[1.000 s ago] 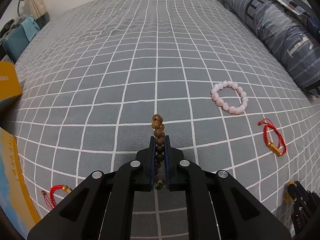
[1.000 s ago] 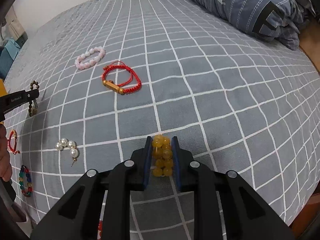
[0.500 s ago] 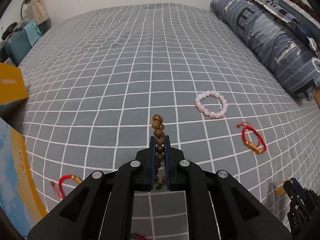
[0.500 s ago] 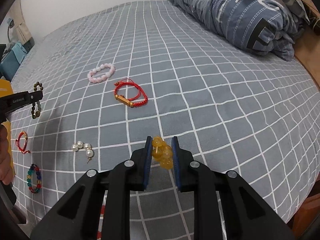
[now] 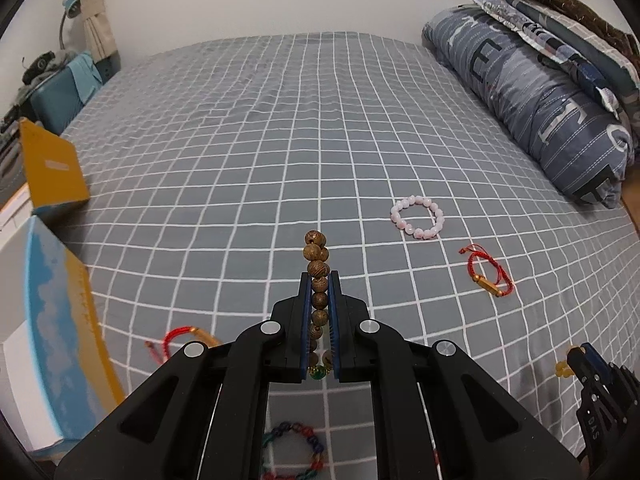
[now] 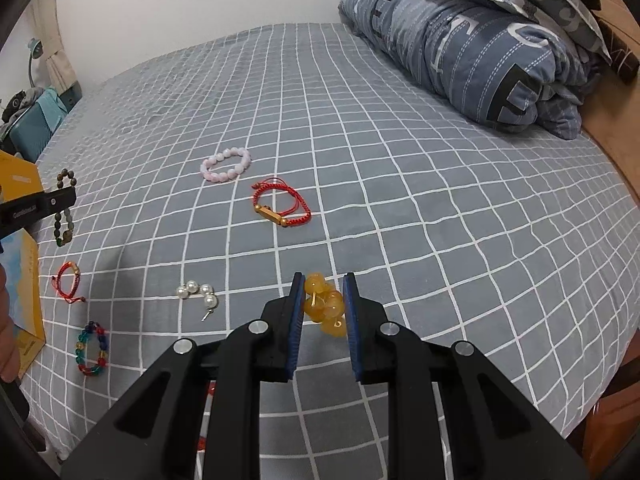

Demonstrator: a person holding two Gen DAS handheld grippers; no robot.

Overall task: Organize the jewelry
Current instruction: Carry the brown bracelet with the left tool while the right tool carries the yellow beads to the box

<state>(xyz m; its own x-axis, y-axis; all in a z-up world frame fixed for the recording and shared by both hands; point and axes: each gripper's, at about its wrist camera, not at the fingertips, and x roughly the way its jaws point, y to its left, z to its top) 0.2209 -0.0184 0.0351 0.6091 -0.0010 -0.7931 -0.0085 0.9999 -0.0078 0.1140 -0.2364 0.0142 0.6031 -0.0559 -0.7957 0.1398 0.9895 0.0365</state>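
Yellow box (image 5: pixel 52 168): sitting at the far left edge of the bed.
Blue and yellow box (image 5: pixel 52 320): standing at the left side, nearer than the yellow box.
Left gripper (image 5: pixel 319 280): squeezing tight on the brown bead bracelet (image 5: pixel 318 280), holding it up above the bed so the loop is hanging between the two fingers.
Green bead (image 5: pixel 318 372): hanging at the bottom of the brown bead bracelet.
Small red string bracelet (image 6: pixel 68 282): lying on the bed near the left edge, under the left gripper.
Rainbow bead bracelet (image 6: pixel 92 350): lying just in front of the small red string bracelet, close to the bed's near edge.
White pearl piece (image 6: pixel 198 294): lying on the bed between the rainbow bead bracelet and the right gripper.
Pink bead bracelet (image 6: pixel 226 165): lying flat in the middle of the bed, farther back.
Red string bracelet with a gold bar (image 6: pixel 280 208): lying just in front of the pink bead bracelet, not touching it.
Right gripper (image 6: pixel 323 300): its fingers are standing apart, wider than the yellow beads.
Yellow bead bracelet (image 6: pixel 324 308): bunching up between the right gripper's fingers; whether it is resting on the bed is hard to tell.
Bed cover (image 6: pixel 440 220): grey with white squares, lying under everything.
Blue folded quilt (image 6: pixel 460 40): piling up at the far right of the bed.
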